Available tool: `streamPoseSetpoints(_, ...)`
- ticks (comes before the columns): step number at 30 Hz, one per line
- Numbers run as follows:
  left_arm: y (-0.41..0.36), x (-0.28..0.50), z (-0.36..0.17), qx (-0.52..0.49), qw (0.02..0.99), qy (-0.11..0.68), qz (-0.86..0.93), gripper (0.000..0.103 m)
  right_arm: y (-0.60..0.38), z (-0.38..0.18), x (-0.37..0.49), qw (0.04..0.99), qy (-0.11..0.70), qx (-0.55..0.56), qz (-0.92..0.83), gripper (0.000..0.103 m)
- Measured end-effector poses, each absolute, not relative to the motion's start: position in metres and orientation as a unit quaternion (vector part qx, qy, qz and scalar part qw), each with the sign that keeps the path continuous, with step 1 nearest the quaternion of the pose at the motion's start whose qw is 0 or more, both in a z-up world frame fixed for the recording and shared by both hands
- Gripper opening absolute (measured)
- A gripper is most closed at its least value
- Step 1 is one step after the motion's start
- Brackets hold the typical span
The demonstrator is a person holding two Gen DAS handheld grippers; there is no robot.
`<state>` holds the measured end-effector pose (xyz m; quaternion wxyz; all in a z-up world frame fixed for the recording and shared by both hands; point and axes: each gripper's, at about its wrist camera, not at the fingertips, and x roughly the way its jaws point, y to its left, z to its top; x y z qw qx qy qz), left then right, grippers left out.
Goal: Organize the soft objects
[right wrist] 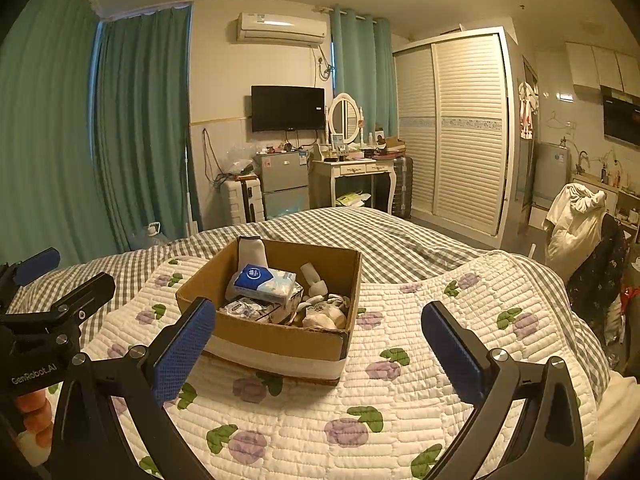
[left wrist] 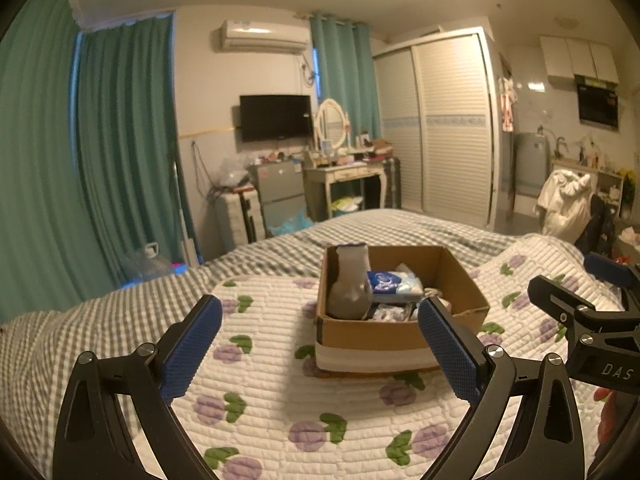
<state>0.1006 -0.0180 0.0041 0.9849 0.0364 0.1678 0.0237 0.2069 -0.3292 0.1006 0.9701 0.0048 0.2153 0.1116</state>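
Nearest the left wrist camera, the left gripper [left wrist: 320, 344] is held wide open with nothing between its blue pads, low in the frame. Beyond it, at centre, a cardboard box [left wrist: 384, 334] is seen on the quilt [left wrist: 264, 408], with a grey sock [left wrist: 349, 282] upright and a tissue pack [left wrist: 385, 282] inside.

Low in the right wrist view, the right gripper [right wrist: 318, 344] is likewise spread wide and empty. The box [right wrist: 280, 338] lies left of centre, holding soft items. Sorting appears nearly done; an item outside must be found next.
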Motion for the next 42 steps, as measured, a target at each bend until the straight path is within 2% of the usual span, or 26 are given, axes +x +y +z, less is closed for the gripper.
streamPoseSetpoints(42,-0.0162,0.1003,0.0030,0.035,0.985,0.168,0.025,0.100,-0.3295,0.0967,0.2066,0.970,0.217,0.007,0.109,0.103)
